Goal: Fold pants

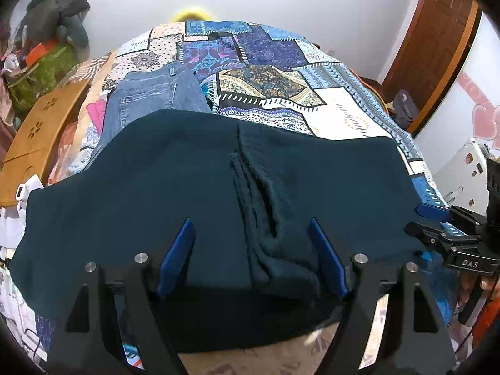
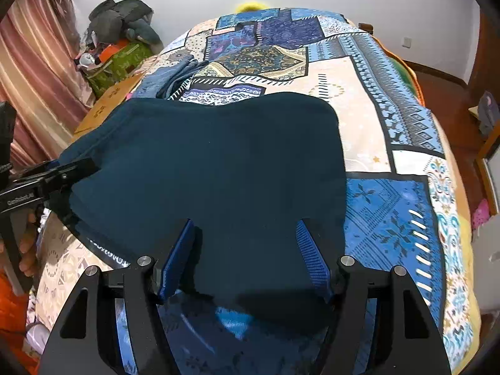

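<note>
Two grippers are working over one pair of dark teal pants (image 1: 175, 187), which are lying across the near part of a bed covered by a patchwork bedspread (image 1: 340, 115). We are holding the left gripper (image 1: 251, 254) above the near edge of the pants, its blue pads (image 1: 178, 259) spread wide with cloth showing between them and nothing clamped. We are seeing a bunched ridge of fabric running down the middle of the garment toward the right-hand pad in the left wrist view. We are holding the right gripper (image 2: 245, 256) the same way: pads (image 2: 176, 262) apart, dark cloth lying under the gap, nothing pinched.

Cross-views: the right gripper is showing at the right edge of the left wrist view, its tip sitting at the right corner of the pants; we cannot tell from there whether it is touching the cloth. The left gripper is showing at the left edge of the right wrist view, its black tip meeting the left edge of the pants, with bare fingers (image 2: 26, 250) visible below it.

Folded blue jeans (image 1: 150, 97) are lying further up the bed, just beyond the far edge of the teal pants on the left side. Beside the bed on the left, a wooden board (image 1: 37, 137) with flower cutouts is sitting near a pile of grey and green clutter (image 1: 53, 25) against the white wall
</note>
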